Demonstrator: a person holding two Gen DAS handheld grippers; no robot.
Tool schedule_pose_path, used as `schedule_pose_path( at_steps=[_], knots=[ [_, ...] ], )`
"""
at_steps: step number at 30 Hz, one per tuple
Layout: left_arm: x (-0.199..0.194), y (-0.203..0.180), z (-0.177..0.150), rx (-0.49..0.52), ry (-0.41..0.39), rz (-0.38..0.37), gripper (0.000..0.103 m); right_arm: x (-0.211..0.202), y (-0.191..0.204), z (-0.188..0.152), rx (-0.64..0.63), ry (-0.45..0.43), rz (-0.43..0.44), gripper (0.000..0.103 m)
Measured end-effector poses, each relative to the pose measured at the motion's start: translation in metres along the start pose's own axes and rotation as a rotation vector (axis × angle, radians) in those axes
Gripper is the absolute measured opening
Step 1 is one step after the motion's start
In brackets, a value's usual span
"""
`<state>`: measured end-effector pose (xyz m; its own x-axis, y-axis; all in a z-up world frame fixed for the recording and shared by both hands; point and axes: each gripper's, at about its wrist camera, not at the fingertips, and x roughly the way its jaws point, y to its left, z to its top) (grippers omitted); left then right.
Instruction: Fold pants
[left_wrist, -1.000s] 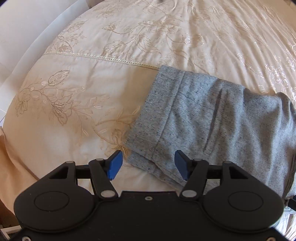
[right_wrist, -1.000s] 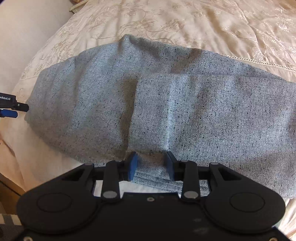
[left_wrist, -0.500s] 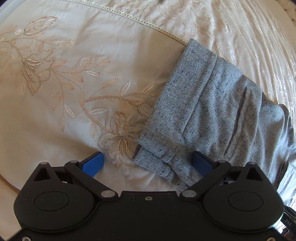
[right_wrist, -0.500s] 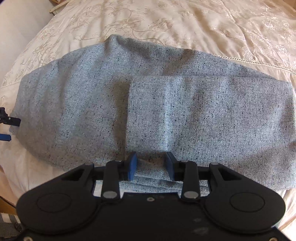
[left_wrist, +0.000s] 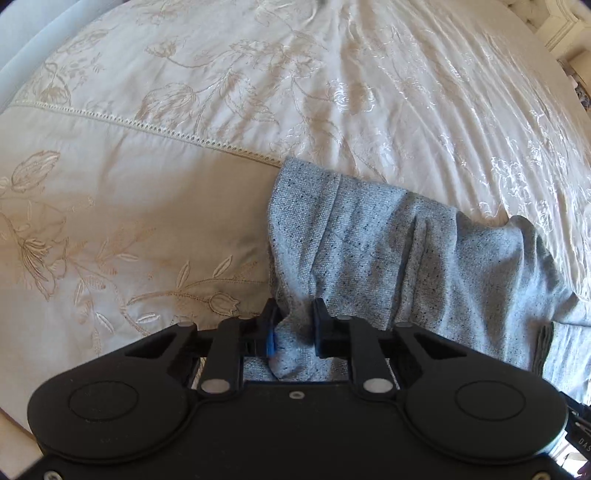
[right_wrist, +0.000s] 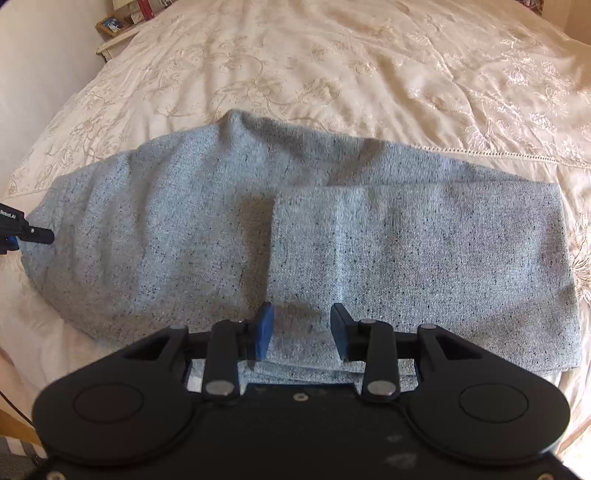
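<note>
Grey speckled pants (right_wrist: 406, 258) lie folded across a cream embroidered bedspread (right_wrist: 332, 74), with one folded layer on top at the right. My right gripper (right_wrist: 302, 321) is shut on the thick stack of layers at the near edge. In the left wrist view the pants (left_wrist: 388, 251) end at a hemmed corner. The jaws of my left gripper (left_wrist: 295, 317) are closing, with that corner bunched between them and the pads pressing on it. The cloth rises in a small peak there. My left gripper's body (right_wrist: 22, 232) also shows at the far left edge of the right wrist view.
The bedspread (left_wrist: 147, 184) stretches far beyond the pants, with a lace seam (left_wrist: 166, 129) running across it. A small table with a picture frame (right_wrist: 110, 26) stands past the bed's far left corner. The bed's edge drops away at the near left.
My left gripper opened wide over the pants' corner, then closed on it and bunched it up. My right gripper kept its grip and rose slightly with the cloth.
</note>
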<state>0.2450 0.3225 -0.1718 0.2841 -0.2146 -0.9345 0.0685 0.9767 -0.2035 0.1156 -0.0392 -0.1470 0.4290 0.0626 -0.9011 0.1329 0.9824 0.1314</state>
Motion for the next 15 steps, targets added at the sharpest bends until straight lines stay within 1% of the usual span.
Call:
schedule_pose_path(
  at_steps=[2, 3, 4, 6, 7, 10, 12, 13, 14, 15],
  knots=[
    [-0.011, -0.002, 0.004, 0.028, -0.021, 0.002, 0.022, -0.005, 0.005, 0.000, -0.016, -0.034, 0.000, 0.037],
    [-0.019, -0.007, 0.004, 0.045, -0.035, -0.001, 0.021, -0.002, 0.008, 0.000, -0.026, -0.025, 0.006, 0.037],
    [-0.025, -0.010, 0.004, 0.057, -0.046, -0.001, 0.021, 0.002, 0.009, -0.001, -0.030, -0.004, 0.015, 0.034],
    [-0.040, -0.017, 0.004, 0.081, -0.079, -0.008, 0.021, 0.017, 0.013, -0.006, -0.040, 0.068, 0.028, 0.033],
    [-0.046, -0.021, 0.003, 0.088, -0.090, -0.012, 0.020, 0.024, 0.015, -0.009, -0.049, 0.089, 0.029, 0.033],
    [-0.064, -0.034, 0.005, 0.108, -0.134, -0.031, 0.020, 0.036, 0.017, -0.019, -0.066, 0.073, 0.019, 0.034],
    [-0.077, -0.045, 0.006, 0.124, -0.165, -0.035, 0.020, 0.032, 0.015, -0.013, -0.048, 0.085, 0.032, 0.034],
    [-0.083, -0.049, 0.006, 0.127, -0.175, -0.037, 0.020, 0.026, 0.014, -0.008, -0.039, 0.076, 0.038, 0.033],
    [-0.088, -0.054, 0.006, 0.126, -0.185, -0.041, 0.020, 0.013, 0.011, -0.003, -0.018, 0.020, 0.035, 0.033],
    [-0.092, -0.058, 0.006, 0.121, -0.196, -0.047, 0.020, -0.001, 0.008, 0.001, -0.001, -0.056, 0.036, 0.033]
  ],
)
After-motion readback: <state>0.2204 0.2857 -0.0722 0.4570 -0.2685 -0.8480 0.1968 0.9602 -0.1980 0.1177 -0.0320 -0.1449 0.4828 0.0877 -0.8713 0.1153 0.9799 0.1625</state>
